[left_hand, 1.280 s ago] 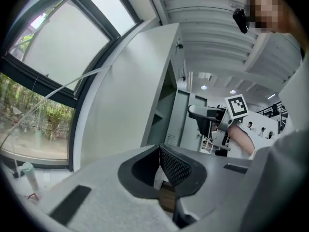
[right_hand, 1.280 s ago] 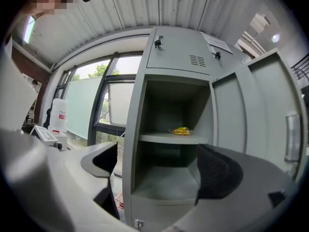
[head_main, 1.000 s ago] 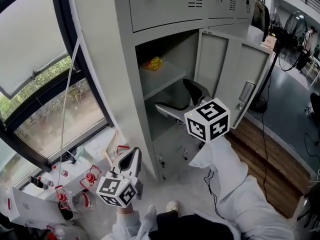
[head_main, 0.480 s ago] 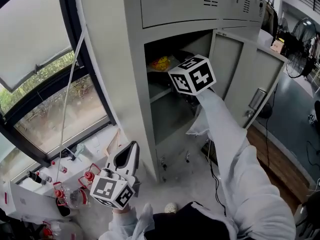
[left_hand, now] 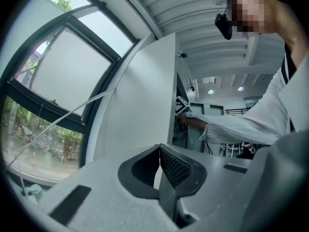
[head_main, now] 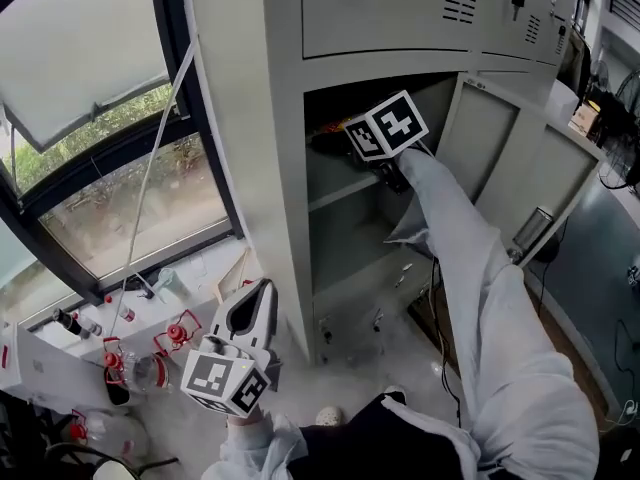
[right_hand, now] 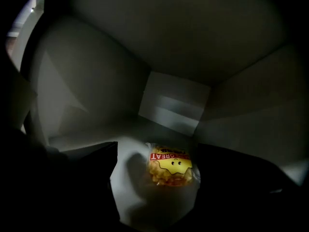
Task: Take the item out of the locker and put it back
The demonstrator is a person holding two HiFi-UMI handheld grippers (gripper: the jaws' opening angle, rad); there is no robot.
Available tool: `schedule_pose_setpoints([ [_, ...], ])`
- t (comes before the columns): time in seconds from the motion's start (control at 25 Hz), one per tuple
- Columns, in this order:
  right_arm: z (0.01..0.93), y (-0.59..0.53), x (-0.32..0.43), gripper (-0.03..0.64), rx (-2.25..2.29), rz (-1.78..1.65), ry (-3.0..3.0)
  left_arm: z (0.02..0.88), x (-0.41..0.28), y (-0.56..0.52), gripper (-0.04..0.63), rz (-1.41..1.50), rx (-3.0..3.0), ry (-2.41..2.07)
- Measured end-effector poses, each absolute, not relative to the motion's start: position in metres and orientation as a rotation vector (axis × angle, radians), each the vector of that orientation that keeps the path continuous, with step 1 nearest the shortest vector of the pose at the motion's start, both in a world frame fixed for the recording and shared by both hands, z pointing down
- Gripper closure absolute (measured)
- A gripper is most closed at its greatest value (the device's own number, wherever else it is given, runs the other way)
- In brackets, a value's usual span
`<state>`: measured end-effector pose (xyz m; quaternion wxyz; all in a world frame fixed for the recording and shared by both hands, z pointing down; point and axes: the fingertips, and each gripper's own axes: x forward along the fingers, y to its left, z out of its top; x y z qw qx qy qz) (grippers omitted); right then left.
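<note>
A yellow snack bag [right_hand: 171, 166] lies on the shelf inside the grey locker [head_main: 270, 168], in its dim open compartment. My right gripper [right_hand: 157, 199] reaches into that compartment, jaws open and dark on either side of the bag, not closed on it. In the head view its marker cube [head_main: 385, 126] sits at the compartment mouth and hides the jaws and the bag. My left gripper [head_main: 260, 298] hangs low beside the locker's left wall, shut and empty, its ribbed pads [left_hand: 175, 166] pressed together.
The locker door [head_main: 500, 158] stands open to the right. A shelf edge [head_main: 345, 190] runs below the right arm. A large window [head_main: 100, 118] is at left, with red-capped bottles [head_main: 170, 340] and clutter on the floor beneath it.
My right gripper rose from in front of the lower shelf and went into the upper compartment toward the bag. The left gripper has barely moved.
</note>
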<state>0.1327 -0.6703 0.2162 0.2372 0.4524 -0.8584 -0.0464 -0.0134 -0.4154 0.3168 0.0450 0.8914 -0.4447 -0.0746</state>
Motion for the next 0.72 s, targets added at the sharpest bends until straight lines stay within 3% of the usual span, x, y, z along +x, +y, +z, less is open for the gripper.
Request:
schedule_pose_setpoints([
  [0.72, 0.257, -0.697, 0.137, 0.117, 1.103, 0.25, -2.199, 0.316, -0.022, -0.421, 0.588, -0.215, 2.655, -1.523],
])
